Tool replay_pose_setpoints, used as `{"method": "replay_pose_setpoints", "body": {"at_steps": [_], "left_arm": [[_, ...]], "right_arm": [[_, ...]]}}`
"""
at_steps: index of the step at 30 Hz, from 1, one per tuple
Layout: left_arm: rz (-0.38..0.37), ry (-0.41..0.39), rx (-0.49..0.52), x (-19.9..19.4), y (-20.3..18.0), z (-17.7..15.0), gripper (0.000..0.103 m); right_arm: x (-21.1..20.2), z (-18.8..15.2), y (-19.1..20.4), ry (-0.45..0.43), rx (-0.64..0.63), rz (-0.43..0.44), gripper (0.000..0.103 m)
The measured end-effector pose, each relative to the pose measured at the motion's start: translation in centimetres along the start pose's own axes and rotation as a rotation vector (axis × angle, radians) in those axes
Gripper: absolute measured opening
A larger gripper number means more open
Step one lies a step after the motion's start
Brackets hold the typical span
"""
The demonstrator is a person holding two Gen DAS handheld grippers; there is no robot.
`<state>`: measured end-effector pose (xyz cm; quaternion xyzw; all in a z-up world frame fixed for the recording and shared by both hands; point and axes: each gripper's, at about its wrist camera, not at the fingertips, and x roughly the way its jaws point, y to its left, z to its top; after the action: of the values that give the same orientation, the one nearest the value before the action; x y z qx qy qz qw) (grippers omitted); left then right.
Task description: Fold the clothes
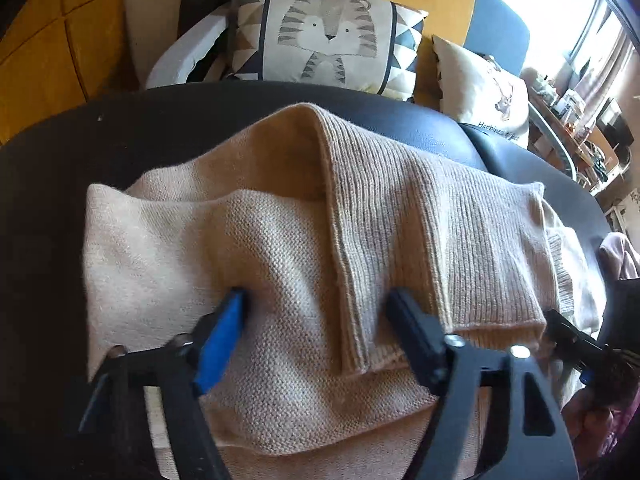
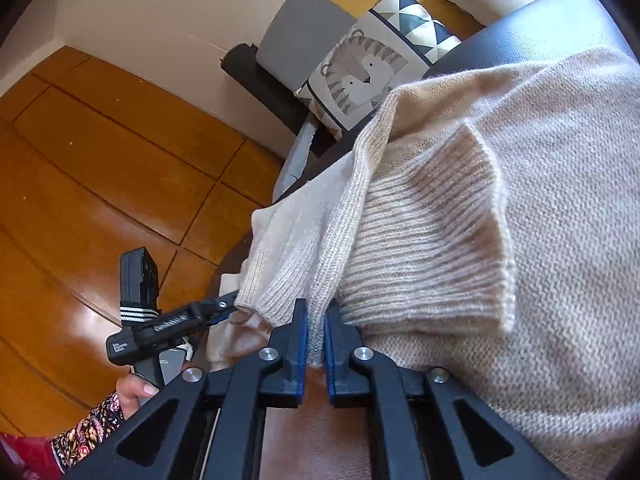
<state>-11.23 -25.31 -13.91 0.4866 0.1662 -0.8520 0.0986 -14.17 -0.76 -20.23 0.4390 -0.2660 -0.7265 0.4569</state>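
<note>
From the left wrist we see the beige sweater [image 1: 304,248] lying folded on the dark table [image 1: 120,120], a tiger cushion [image 1: 324,36] beyond; our left gripper [image 1: 316,300] stands open, fingertips pressing the knit, nothing pinched; from the right wrist, our right gripper [image 2: 316,320] is clamped on the sweater's ribbed hem [image 2: 400,256], and a hand [image 2: 134,394] holds the other gripper at left.
</note>
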Motion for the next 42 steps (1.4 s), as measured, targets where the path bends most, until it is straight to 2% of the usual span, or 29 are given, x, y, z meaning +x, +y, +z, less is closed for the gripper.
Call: {"method": "replay_pose_setpoints", "body": {"at_steps": [1,3,4,7,12,13,15,17,18,19,23,26,28,31,40,41,42], "left_arm": [[-0.009,0.005,-0.017,-0.2,0.4,0.2,0.053],[-0.038,0.02,-0.054,-0.3,1.3,0.8,0.038],[-0.054,0.028,-0.072,-0.4,1.6,1.0,0.033],[-0.079,0.036,-0.099,-1.1,2.5,1.1,0.029],[-0.102,0.046,-0.128,-1.6,3.4,0.2,0.029],[-0.074,0.043,-0.113,-1.8,3.5,0.1,0.034],[-0.008,0.037,-0.077,-2.0,3.6,-0.2,0.038],[0.128,0.02,-0.006,-1.9,4.0,-0.3,0.048],[0.155,0.023,-0.003,-1.7,4.5,-0.5,0.054],[0.172,0.025,-0.004,-1.6,4.9,-0.7,0.054],[0.053,-0.01,-0.119,-2.9,6.6,-1.4,0.054],[-0.146,-0.057,-0.211,-4.0,6.1,-1.2,0.054],[-0.209,-0.003,-0.236,-3.1,5.0,-0.6,0.054],[-0.222,0.099,-0.232,-0.7,3.6,-0.3,0.054],[-0.137,0.101,-0.162,-0.7,1.2,-0.4,0.054],[-0.126,0.1,-0.148,-0.8,0.9,-0.4,0.054],[-0.117,0.098,-0.132,-0.8,0.7,-0.3,0.054]], "right_arm": [[-0.1,0.0,-0.1,-0.001,-0.001,0.004,0.006],[-0.2,-0.1,-0.1,-0.001,-0.005,0.007,0.006],[-0.3,-0.1,-0.2,-0.001,-0.005,0.01,0.006],[-0.9,-0.2,-0.4,-0.011,-0.001,0.029,0.006],[-0.8,-0.1,-0.4,0.004,0.008,0.046,0.008],[-0.7,-0.1,-0.4,0.009,0.01,0.048,0.011],[-0.8,0.0,-0.3,0.018,0.0,0.067,0.023],[-0.8,-0.1,-0.3,0.021,-0.007,0.074,0.023],[-0.9,-0.1,-0.3,0.019,-0.007,0.074,0.023],[-0.8,0.0,-0.3,0.02,-0.008,0.074,0.023],[-0.5,0.2,-0.3,0.019,-0.011,0.073,0.023],[-0.2,0.4,-0.3,0.019,-0.007,0.076,0.023],[-0.2,0.4,-0.4,0.019,-0.005,0.08,0.023],[-0.4,0.4,-0.6,0.018,-0.001,0.092,0.023],[-0.5,0.3,-0.6,0.018,-0.011,0.087,0.023],[-0.5,0.3,-0.6,0.016,-0.014,0.079,0.023],[-0.4,0.3,-0.5,0.013,-0.015,0.064,0.017]]}}
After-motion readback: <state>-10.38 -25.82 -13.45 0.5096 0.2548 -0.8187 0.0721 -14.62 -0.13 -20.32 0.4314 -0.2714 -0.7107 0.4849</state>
